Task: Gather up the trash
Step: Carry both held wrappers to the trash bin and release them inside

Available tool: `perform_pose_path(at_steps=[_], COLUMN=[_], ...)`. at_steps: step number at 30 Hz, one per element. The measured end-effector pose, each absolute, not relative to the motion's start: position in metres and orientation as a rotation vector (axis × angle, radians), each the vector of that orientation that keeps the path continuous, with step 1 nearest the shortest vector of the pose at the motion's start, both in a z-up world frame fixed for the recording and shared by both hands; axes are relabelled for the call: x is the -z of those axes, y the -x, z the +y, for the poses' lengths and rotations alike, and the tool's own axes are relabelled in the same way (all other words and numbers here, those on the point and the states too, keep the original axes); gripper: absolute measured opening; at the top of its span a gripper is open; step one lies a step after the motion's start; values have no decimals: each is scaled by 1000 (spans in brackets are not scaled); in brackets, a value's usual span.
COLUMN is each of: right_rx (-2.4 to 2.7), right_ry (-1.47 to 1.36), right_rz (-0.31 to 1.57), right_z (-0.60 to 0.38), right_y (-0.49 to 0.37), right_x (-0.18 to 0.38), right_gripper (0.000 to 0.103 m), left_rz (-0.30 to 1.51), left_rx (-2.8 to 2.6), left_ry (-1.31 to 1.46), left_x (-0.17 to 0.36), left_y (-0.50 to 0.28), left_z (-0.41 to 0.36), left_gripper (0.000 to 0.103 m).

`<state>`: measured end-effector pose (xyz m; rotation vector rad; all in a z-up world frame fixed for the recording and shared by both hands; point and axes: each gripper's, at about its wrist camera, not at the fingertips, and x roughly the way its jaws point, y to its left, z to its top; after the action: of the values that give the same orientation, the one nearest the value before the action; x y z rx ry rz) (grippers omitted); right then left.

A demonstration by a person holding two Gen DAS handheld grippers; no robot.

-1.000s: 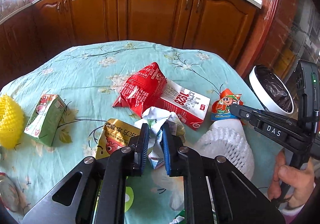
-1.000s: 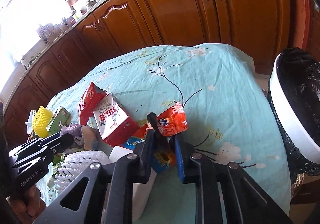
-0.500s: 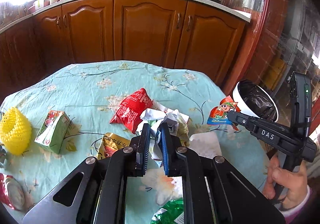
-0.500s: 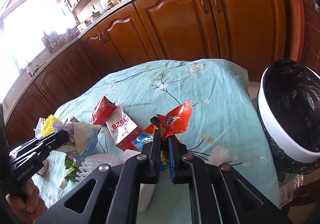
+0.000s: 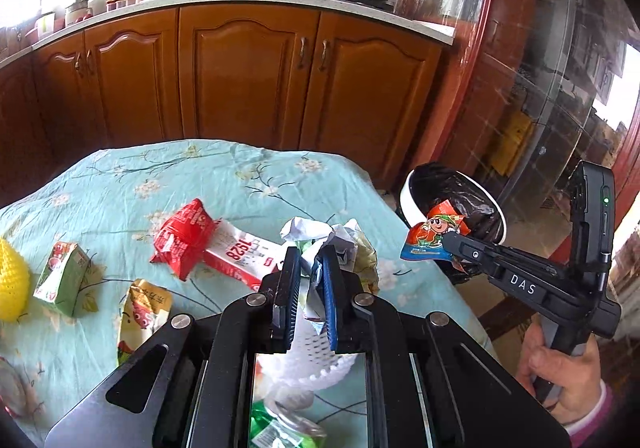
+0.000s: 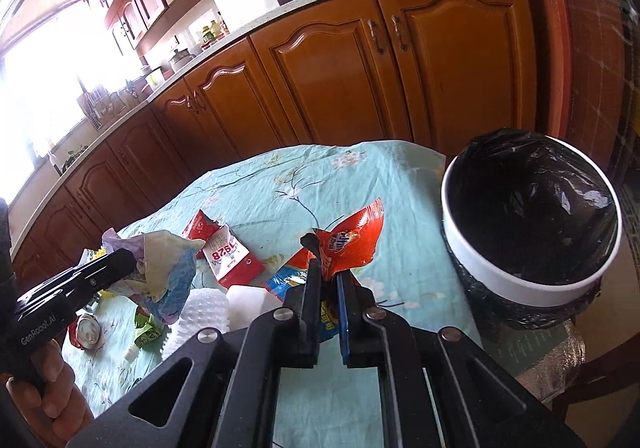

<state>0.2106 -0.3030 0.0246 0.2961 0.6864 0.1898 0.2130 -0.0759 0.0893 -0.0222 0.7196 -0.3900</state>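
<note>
The worktop (image 5: 120,184) wears a matt, wrinkled cloth printed with flowers, and on it lie a glossy red foil packet (image 5: 182,238), a smooth printed cardboard carton (image 5: 60,278) and a yellow foam net (image 5: 12,288) with a rough mesh texture. The left tool (image 5: 307,272), matt black plastic with shiny metal rivets and ribbed pads, pinches crumpled paper (image 5: 316,234), while the right tool (image 6: 329,280) pinches a shiny red foil wrapper (image 6: 352,244). The bin (image 6: 516,280) has a smooth white plastic rim lined with a glossy, creased black bag, and behind stand varnished wood cabinets (image 5: 248,76).
</note>
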Motion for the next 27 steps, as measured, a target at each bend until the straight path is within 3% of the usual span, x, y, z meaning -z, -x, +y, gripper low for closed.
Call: perform_pose_path(at_steps=[27], right_rx=[48], right_ry=[-342], right_rz=[673], right_z=[-446], right_y=[-214], right_x=[-26], right_gripper=[7], left_rz=[776], left_rx=[565], left_ry=[-48], left_x=[-82], left_y=[-290], left_z=[-256], left_gripper=[10])
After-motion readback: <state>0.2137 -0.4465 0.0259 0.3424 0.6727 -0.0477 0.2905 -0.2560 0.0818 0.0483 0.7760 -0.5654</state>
